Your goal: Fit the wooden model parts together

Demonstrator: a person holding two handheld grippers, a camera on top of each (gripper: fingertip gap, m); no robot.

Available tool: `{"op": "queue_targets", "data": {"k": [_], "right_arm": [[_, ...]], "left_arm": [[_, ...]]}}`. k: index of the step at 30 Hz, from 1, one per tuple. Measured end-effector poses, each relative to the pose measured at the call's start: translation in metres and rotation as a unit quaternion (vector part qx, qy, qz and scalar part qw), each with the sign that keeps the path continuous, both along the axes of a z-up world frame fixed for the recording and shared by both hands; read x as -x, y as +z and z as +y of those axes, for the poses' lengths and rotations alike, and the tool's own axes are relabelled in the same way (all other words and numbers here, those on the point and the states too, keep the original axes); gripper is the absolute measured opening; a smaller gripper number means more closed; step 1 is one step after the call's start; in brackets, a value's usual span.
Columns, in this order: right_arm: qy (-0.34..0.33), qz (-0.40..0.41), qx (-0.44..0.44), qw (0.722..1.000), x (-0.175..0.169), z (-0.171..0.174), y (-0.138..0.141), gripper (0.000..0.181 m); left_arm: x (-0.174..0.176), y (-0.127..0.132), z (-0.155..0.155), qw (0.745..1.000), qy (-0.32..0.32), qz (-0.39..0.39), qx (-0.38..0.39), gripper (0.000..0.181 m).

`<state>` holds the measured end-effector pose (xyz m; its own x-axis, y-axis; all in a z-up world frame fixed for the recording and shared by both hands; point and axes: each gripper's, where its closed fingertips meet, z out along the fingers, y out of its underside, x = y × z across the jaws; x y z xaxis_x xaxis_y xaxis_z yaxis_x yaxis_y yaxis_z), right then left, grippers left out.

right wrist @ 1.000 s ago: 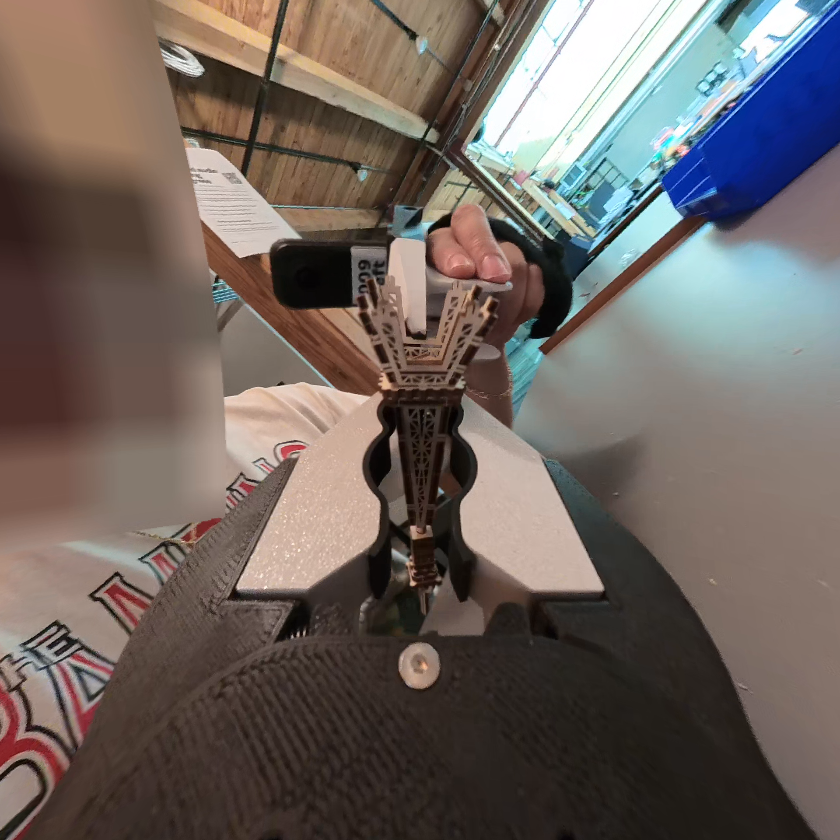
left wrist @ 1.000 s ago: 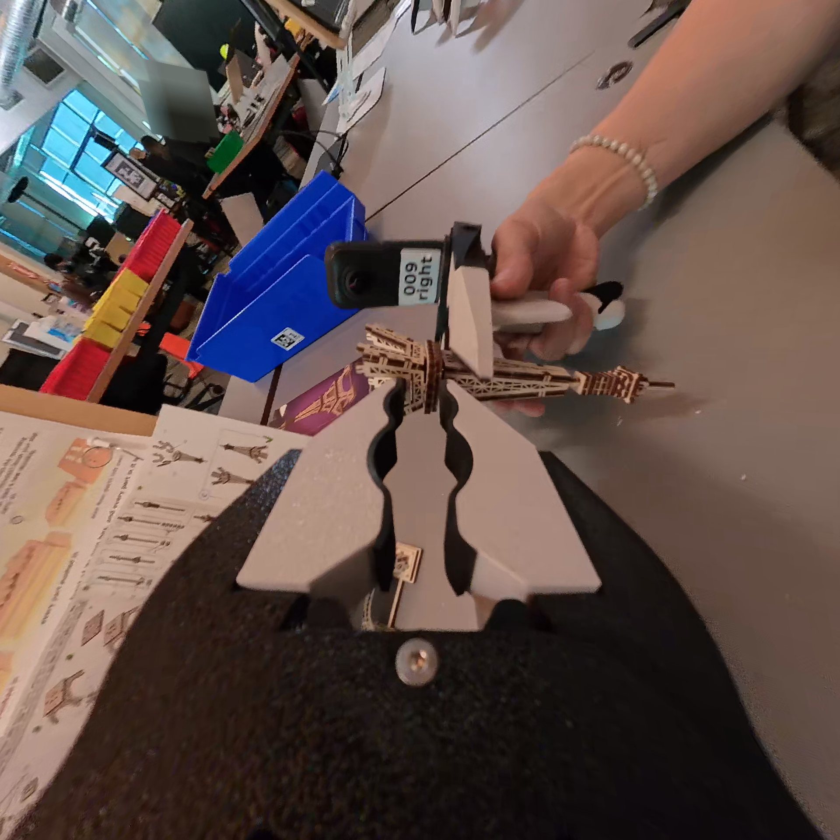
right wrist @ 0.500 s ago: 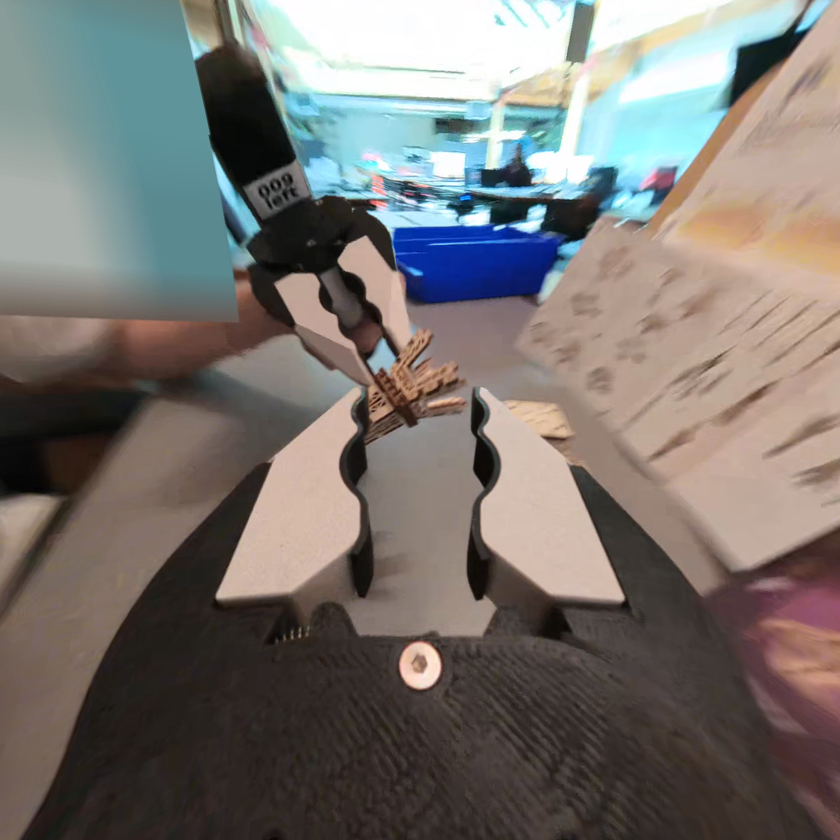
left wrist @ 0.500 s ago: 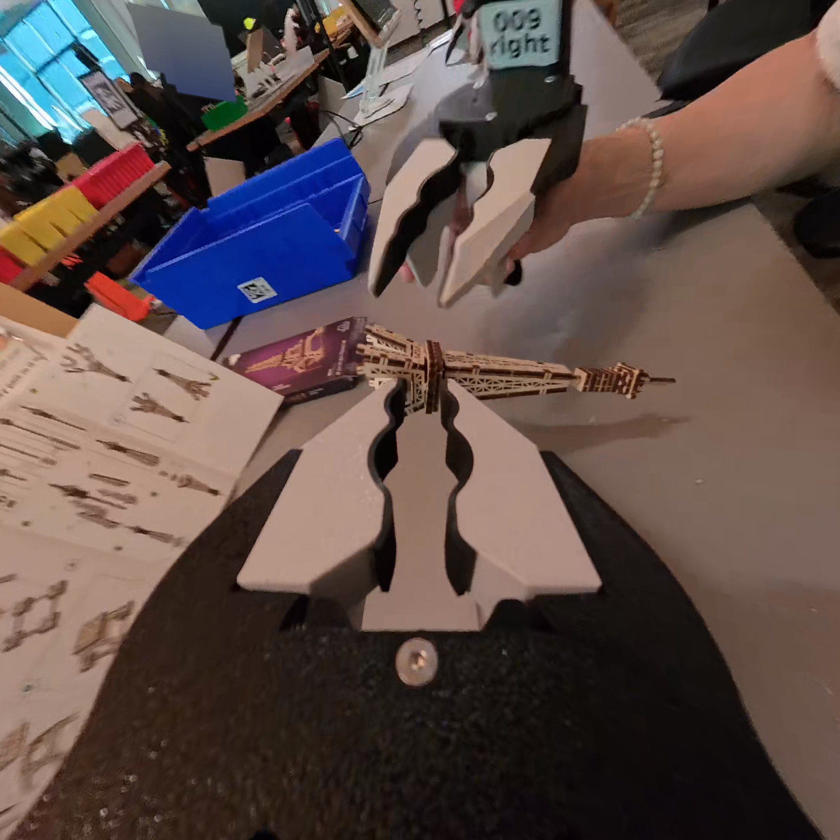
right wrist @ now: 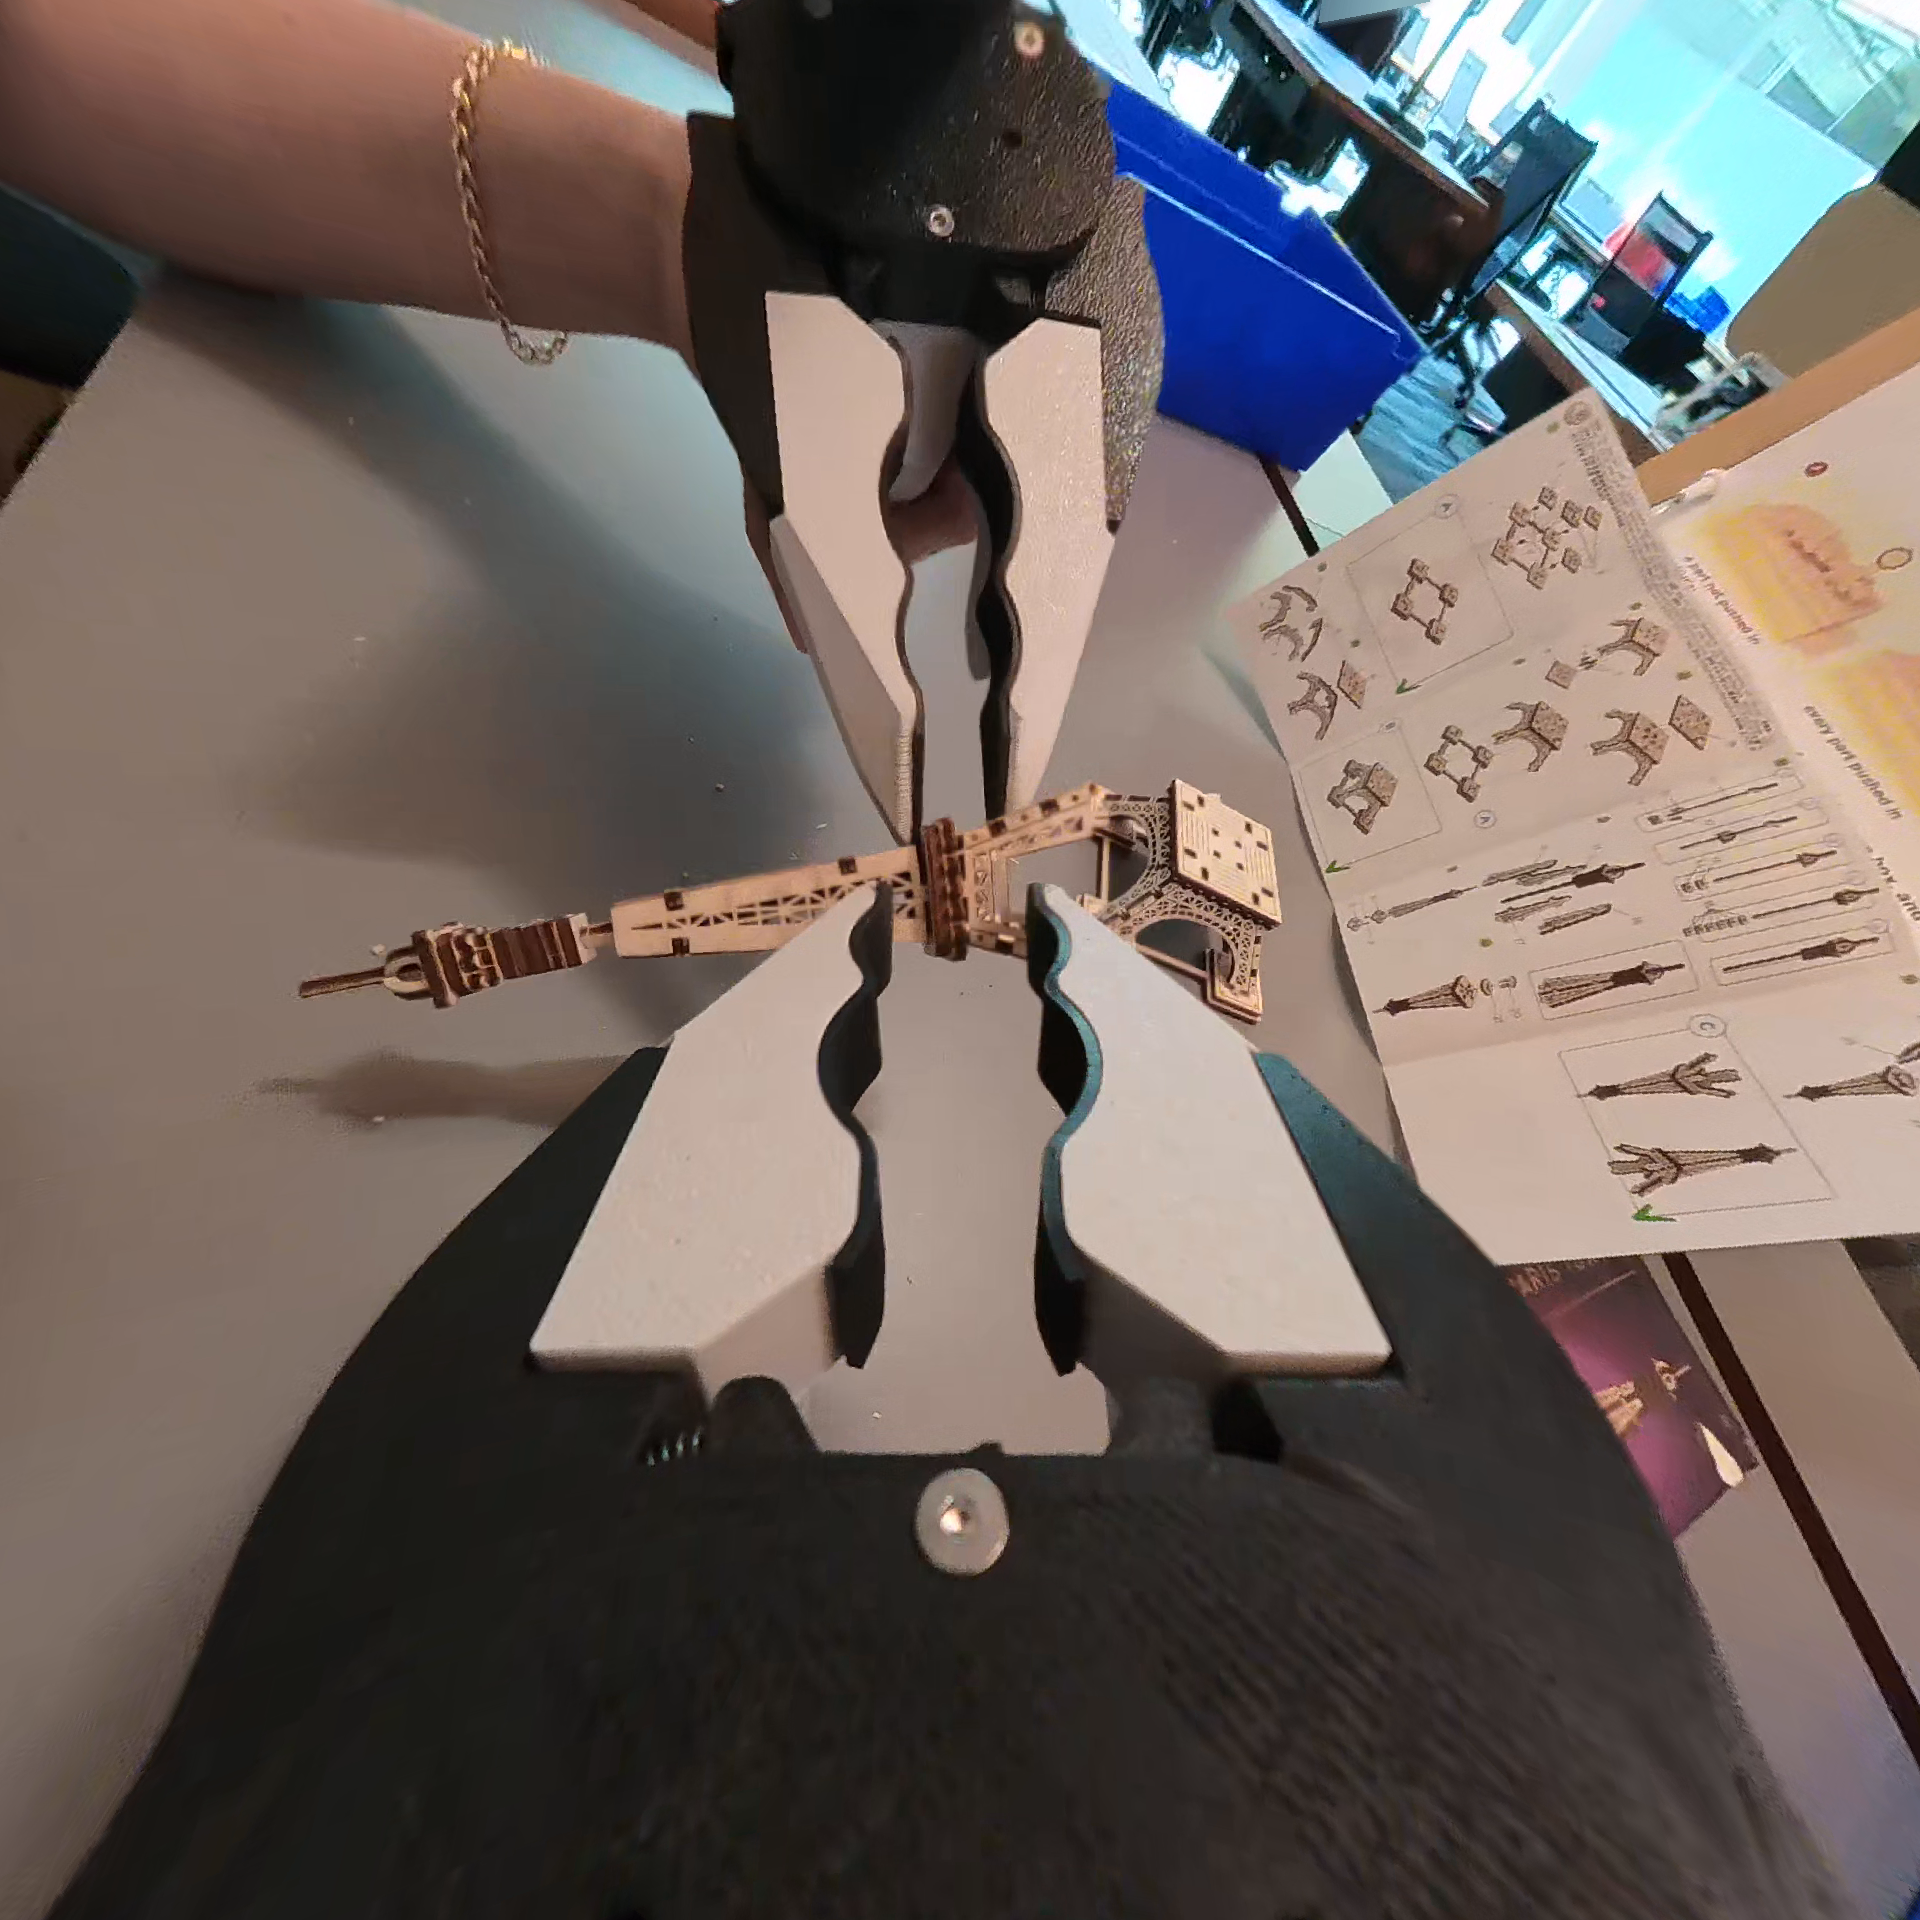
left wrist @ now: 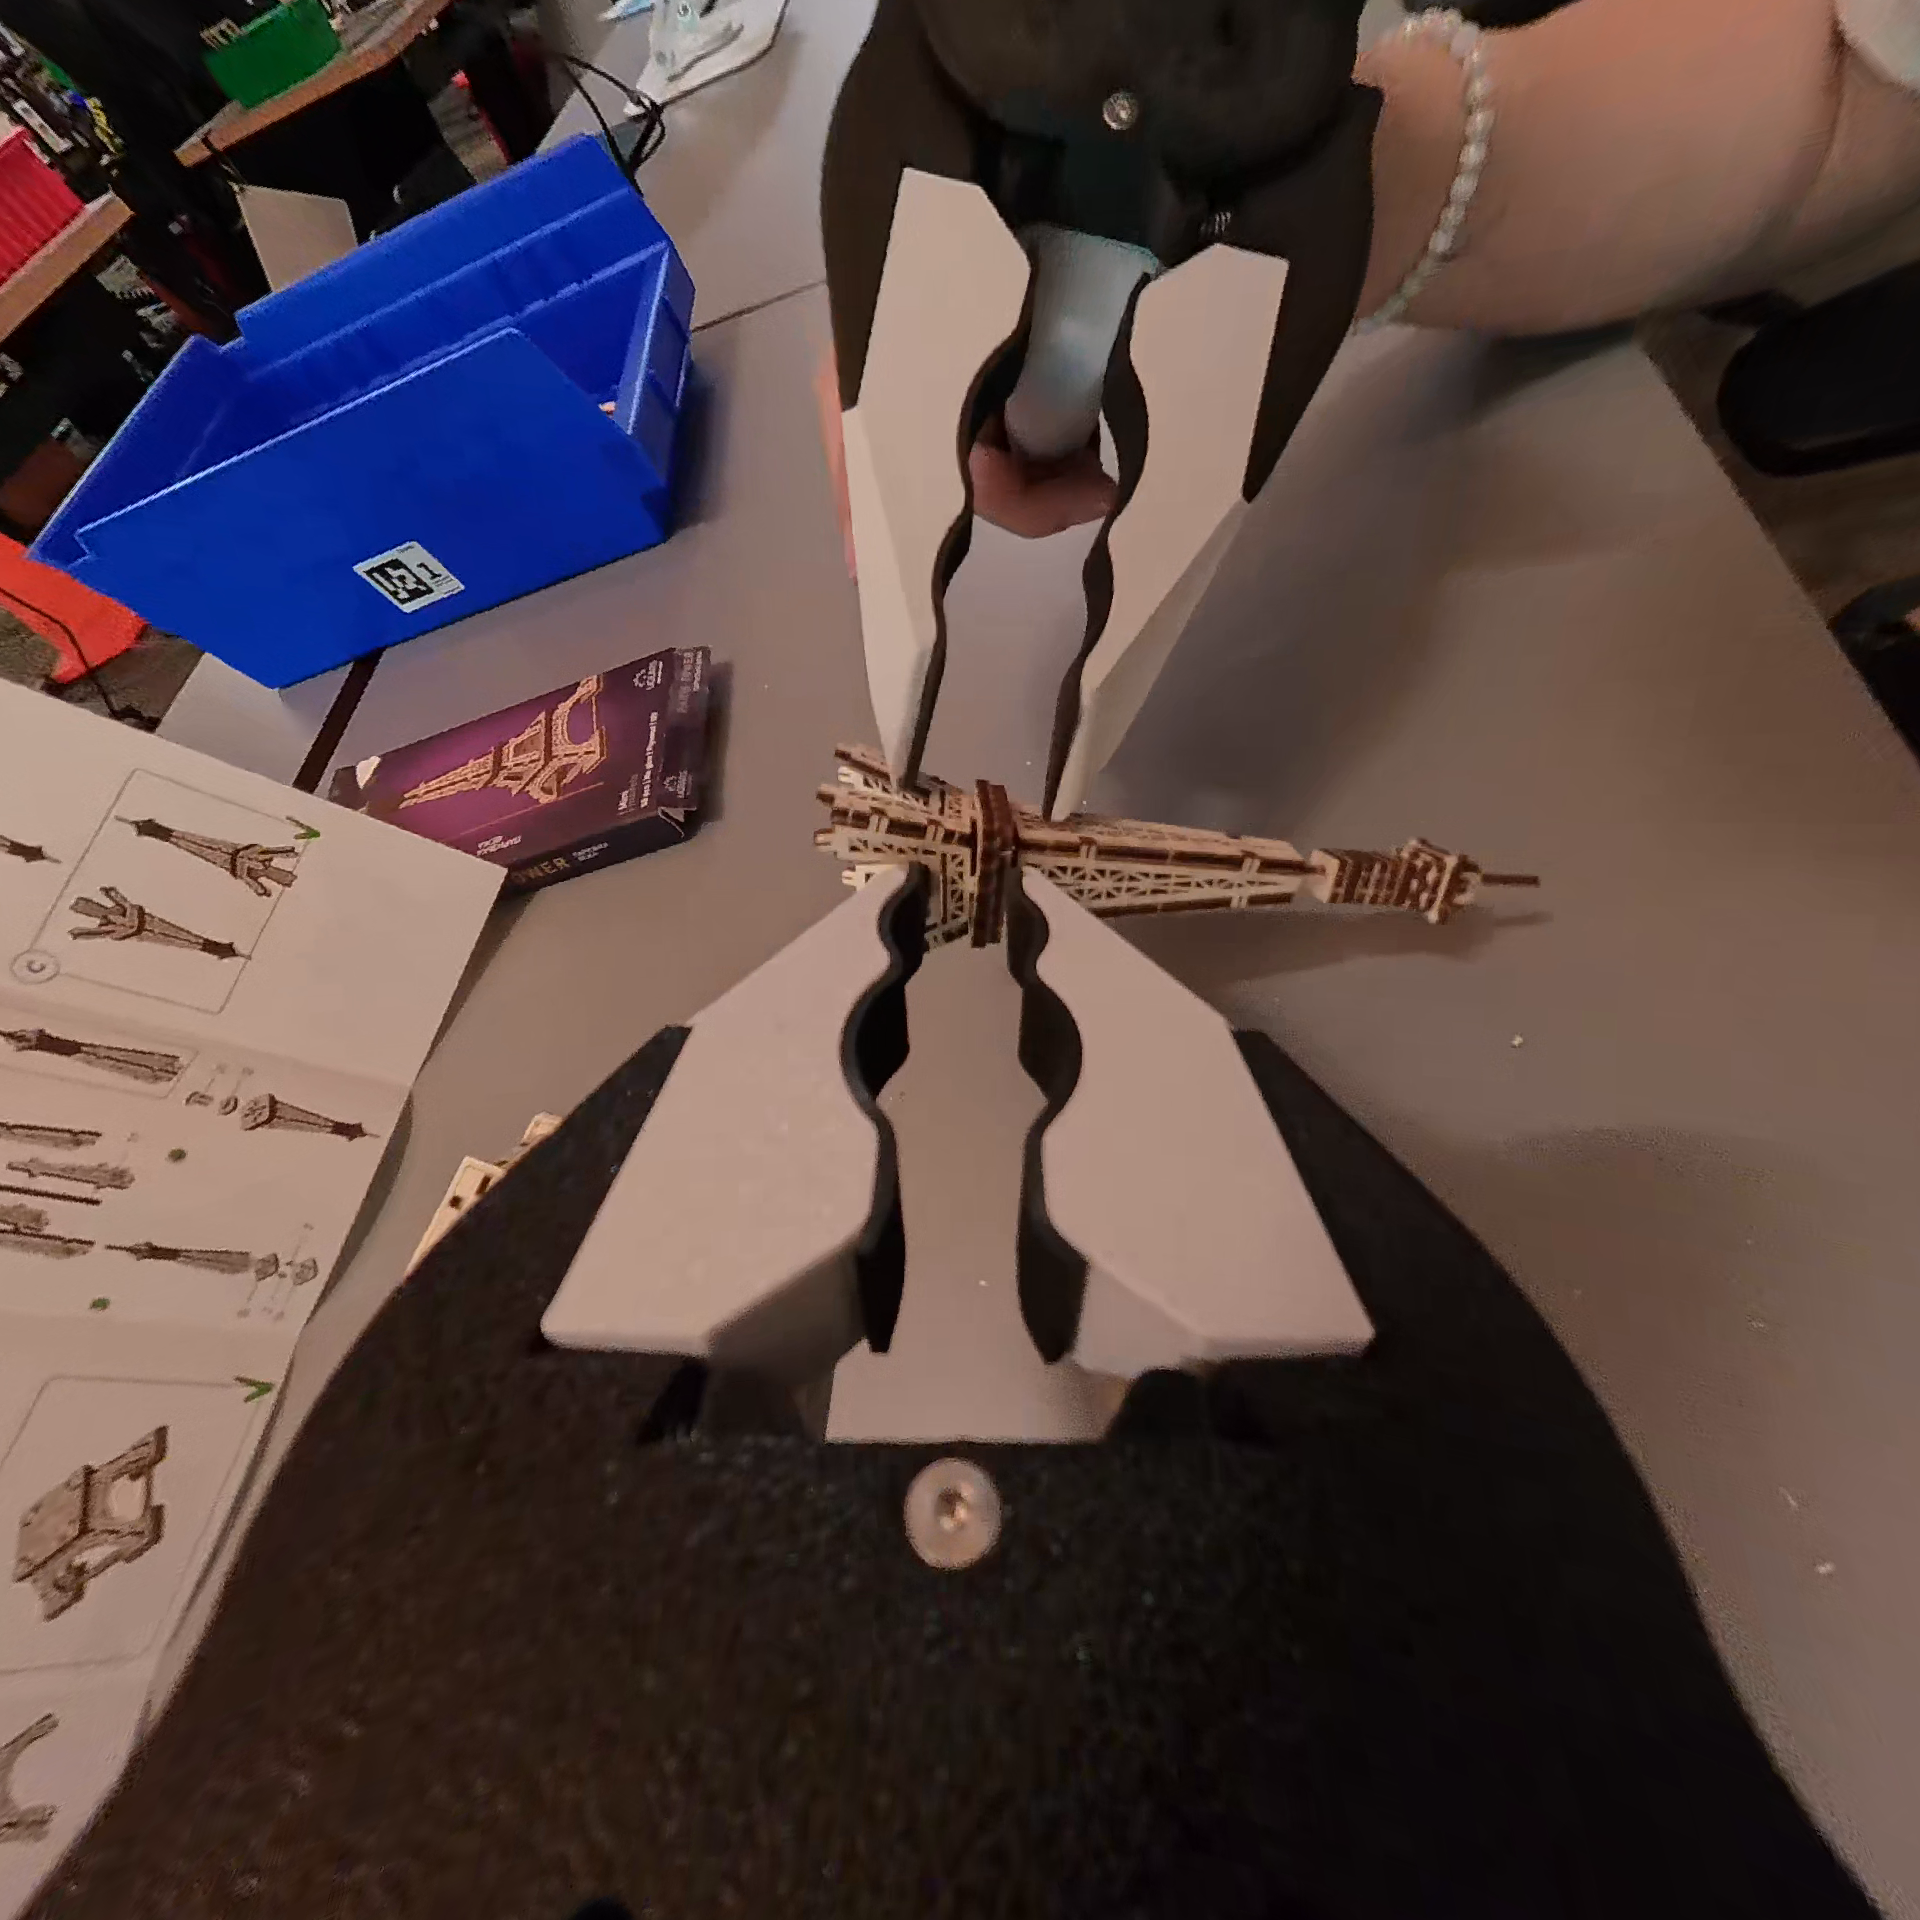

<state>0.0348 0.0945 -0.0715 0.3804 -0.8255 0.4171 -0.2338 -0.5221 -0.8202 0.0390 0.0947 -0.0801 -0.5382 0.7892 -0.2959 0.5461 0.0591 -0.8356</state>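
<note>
A wooden tower model [left wrist: 1143, 868] hangs level above the grey table, spire to the right in the left wrist view. My left gripper [left wrist: 964, 888] is shut on its middle platform. In the right wrist view the tower [right wrist: 748, 914] points left, and the left gripper [right wrist: 951, 816] comes in from the far side. My right gripper [right wrist: 961, 899] faces the left one, its jaws partly apart, straddling the same platform. I cannot see it pinching. It also shows in the left wrist view [left wrist: 982, 784], tips at the tower's far side.
A blue bin [left wrist: 395, 468] stands at the back left. A purple box [left wrist: 540, 774] lies in front of it. An instruction sheet [left wrist: 187, 1039] covers the left side. Small loose wooden pieces [left wrist: 478, 1195] lie by the sheet. Bare table [left wrist: 1558, 1091] is to the right. My left and right fingertips are right by each other.
My right gripper let go of the tower's shaft, lifted away open, and came back down facing the left gripper, around the tower's middle. The left gripper kept its hold.
</note>
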Motion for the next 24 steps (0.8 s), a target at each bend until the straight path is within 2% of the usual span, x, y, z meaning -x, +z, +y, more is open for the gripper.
{"op": "queue_targets", "data": {"k": [5, 11, 14, 15, 24], "right_arm": [[0.001, 0.012, -0.005, 1.000, 0.001, 0.001, -0.005, 0.018], [0.000, 0.021, 0.011, 1.000, 0.001, 0.000, -0.009, 0.024], [0.009, 0.034, 0.013, 0.999, 0.002, 0.001, -0.015, 0.020], [0.015, 0.038, 0.011, 0.999, 0.002, 0.003, -0.017, 0.016], [0.031, 0.047, -0.023, 0.998, 0.000, 0.006, -0.025, 0.015]], "left_arm": [[0.003, -0.001, 0.001, 0.999, -0.002, -0.034, 0.013, 0.012], [0.005, -0.008, 0.002, 0.997, -0.011, -0.076, 0.027, 0.012], [0.004, -0.011, 0.002, 0.994, -0.012, -0.106, 0.038, 0.013], [0.003, -0.012, 0.002, 0.993, -0.011, -0.110, 0.038, 0.013], [0.002, -0.020, 0.005, 0.993, -0.030, -0.110, 0.020, 0.012]]}}
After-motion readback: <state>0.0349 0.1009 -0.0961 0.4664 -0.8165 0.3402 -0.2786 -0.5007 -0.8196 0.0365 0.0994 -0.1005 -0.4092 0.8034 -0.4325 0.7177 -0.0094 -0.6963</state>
